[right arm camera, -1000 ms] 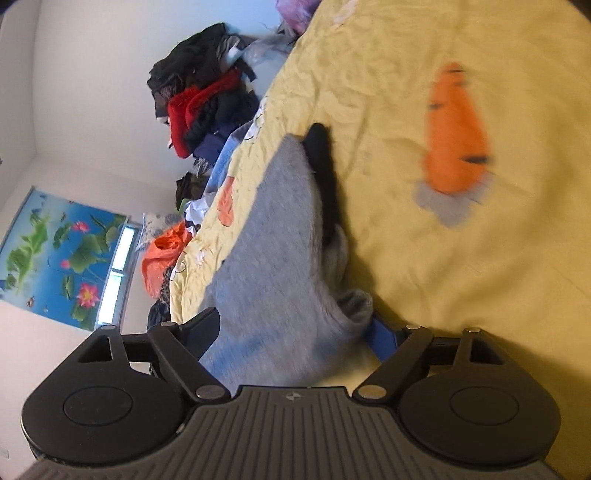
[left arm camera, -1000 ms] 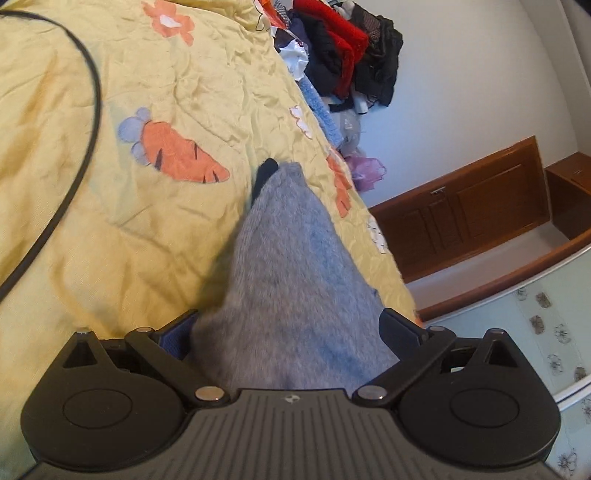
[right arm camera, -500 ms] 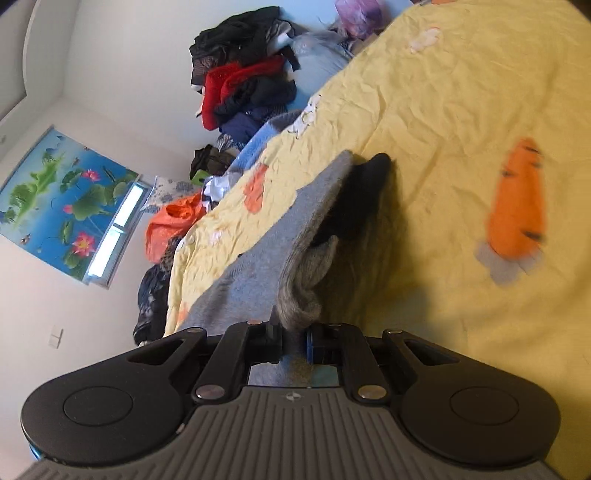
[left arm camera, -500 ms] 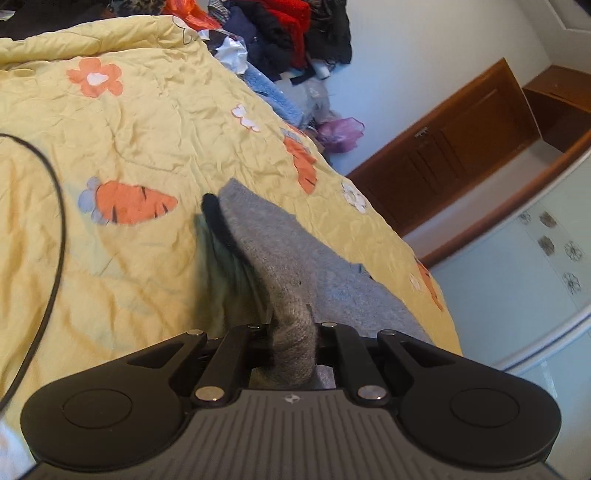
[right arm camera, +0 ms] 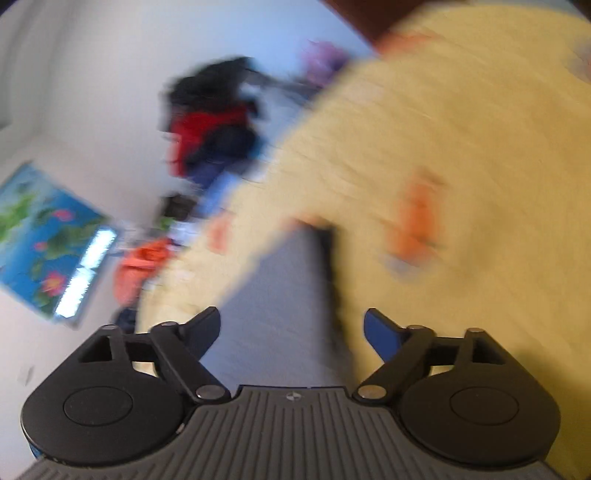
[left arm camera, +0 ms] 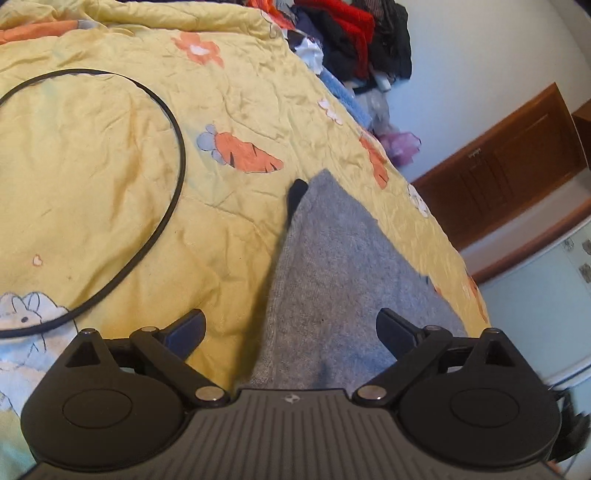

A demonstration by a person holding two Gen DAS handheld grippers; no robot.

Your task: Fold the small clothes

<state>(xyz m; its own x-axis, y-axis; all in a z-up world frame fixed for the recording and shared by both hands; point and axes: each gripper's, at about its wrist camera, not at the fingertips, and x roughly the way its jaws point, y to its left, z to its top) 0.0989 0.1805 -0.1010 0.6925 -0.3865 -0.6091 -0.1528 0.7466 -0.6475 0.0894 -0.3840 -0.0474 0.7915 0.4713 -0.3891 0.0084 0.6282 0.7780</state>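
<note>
A grey knit garment (left arm camera: 332, 280) lies flat on the yellow bedspread (left arm camera: 110, 184), with a black tip (left arm camera: 296, 190) showing at its far end. My left gripper (left arm camera: 291, 328) hovers over its near end. Its jaws are opening wide and the pads touch nothing; the cloth lies below, between the fingers. The right wrist view is blurred by motion. There the grey garment (right arm camera: 280, 295) runs away from my right gripper (right arm camera: 293, 328). Those jaws are opening too and hold nothing, with a dark strip along the cloth's right edge.
A black cable (left arm camera: 177, 155) loops over the bedspread on the left. A pile of dark and red clothes (left arm camera: 354, 33) sits past the bed's far corner. A wooden cabinet (left arm camera: 509, 162) stands beyond the bed's right edge. A flower poster (right arm camera: 40, 236) hangs on the wall.
Half a second ago both grippers were shut on a bunched edge of the grey garment. Both have let go, and the garment lies spread flat. The right gripper has risen and rolled.
</note>
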